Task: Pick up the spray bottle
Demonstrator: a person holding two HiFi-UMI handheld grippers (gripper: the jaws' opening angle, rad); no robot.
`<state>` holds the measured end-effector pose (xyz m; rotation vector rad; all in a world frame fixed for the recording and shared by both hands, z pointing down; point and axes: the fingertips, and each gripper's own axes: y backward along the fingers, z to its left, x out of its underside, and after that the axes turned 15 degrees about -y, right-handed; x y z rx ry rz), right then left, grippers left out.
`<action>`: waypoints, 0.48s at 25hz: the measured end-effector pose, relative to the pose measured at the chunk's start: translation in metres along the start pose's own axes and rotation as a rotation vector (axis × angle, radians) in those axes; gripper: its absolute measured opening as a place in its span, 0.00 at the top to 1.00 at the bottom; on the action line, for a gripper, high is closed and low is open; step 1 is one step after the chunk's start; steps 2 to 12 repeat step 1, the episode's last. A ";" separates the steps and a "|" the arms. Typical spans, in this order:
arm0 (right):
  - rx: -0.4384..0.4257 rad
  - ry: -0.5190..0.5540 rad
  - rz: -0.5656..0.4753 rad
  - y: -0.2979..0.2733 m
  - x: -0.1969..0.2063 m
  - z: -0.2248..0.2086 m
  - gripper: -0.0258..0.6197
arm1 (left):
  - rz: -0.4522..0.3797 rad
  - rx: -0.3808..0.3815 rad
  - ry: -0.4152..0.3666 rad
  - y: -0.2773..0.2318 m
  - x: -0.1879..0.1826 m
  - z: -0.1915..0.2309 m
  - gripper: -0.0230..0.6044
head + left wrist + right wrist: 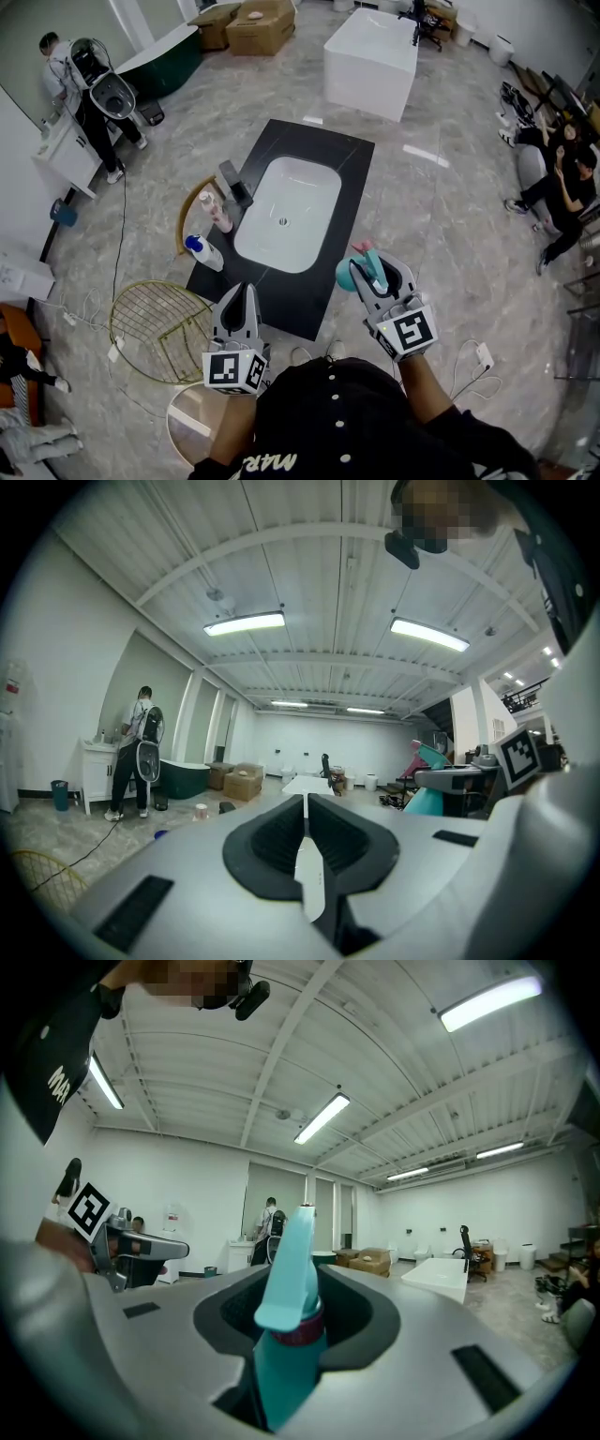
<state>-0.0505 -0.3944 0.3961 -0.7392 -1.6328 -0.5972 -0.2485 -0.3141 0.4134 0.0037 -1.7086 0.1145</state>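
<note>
Right gripper view shows the right tool (298, 1321) half-closed on the spray bottle (284, 1372), pinched at its neck (probably so it hangs steady), clear of the desk (349, 164); the left tool (306, 850) is closed, empty.

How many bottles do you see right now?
3: teal spray bottle in the right gripper; white blue-capped bottle at the counter's left edge; pinkish bottle beside the faucet. Others may be hidden.

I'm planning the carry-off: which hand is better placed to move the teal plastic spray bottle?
Right. The right tool is already closed on the teal plastic spray bottle, with its trigger head standing between the jaws. The left tool is shut and empty, apart from the bottle.
</note>
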 end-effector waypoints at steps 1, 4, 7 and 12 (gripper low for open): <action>-0.003 0.002 -0.002 -0.001 0.000 0.000 0.77 | -0.001 0.000 -0.001 0.000 0.000 0.000 0.93; -0.003 0.002 -0.002 -0.001 0.000 0.000 0.77 | -0.001 0.000 -0.001 0.000 0.000 0.000 0.93; -0.003 0.002 -0.002 -0.001 0.000 0.000 0.77 | -0.001 0.000 -0.001 0.000 0.000 0.000 0.93; -0.003 0.002 -0.002 -0.001 0.000 0.000 0.77 | -0.001 0.000 -0.001 0.000 0.000 0.000 0.93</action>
